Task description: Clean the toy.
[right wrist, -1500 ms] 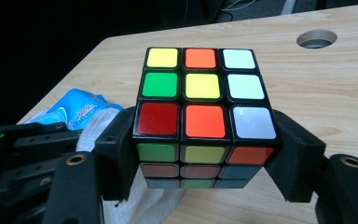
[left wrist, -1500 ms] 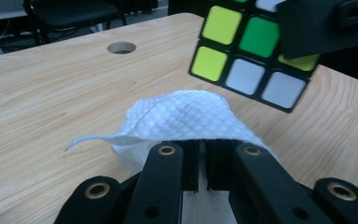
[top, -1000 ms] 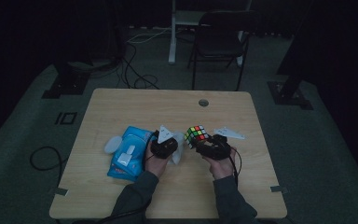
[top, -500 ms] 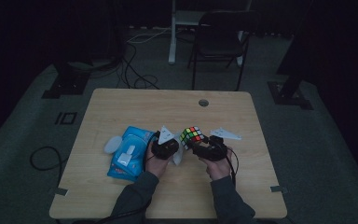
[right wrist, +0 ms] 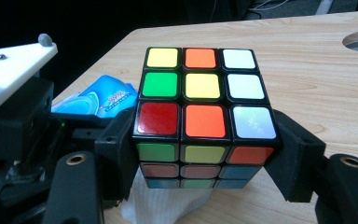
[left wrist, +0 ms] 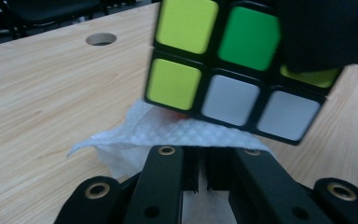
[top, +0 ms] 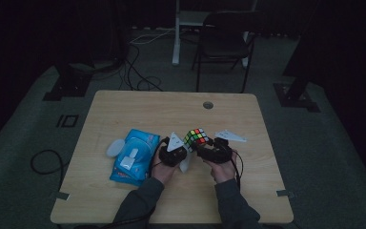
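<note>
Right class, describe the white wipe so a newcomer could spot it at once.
Start at the wooden table, then the two hands at its near middle. The white wipe sits pinched in the left claw, under the colourful cube; it is soft, crumpled and plain.

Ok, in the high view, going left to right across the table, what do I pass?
White lid → blue wipes pack → left hand-held gripper pinching a white wipe → puzzle cube → right hand-held gripper clamped on the cube.
</note>
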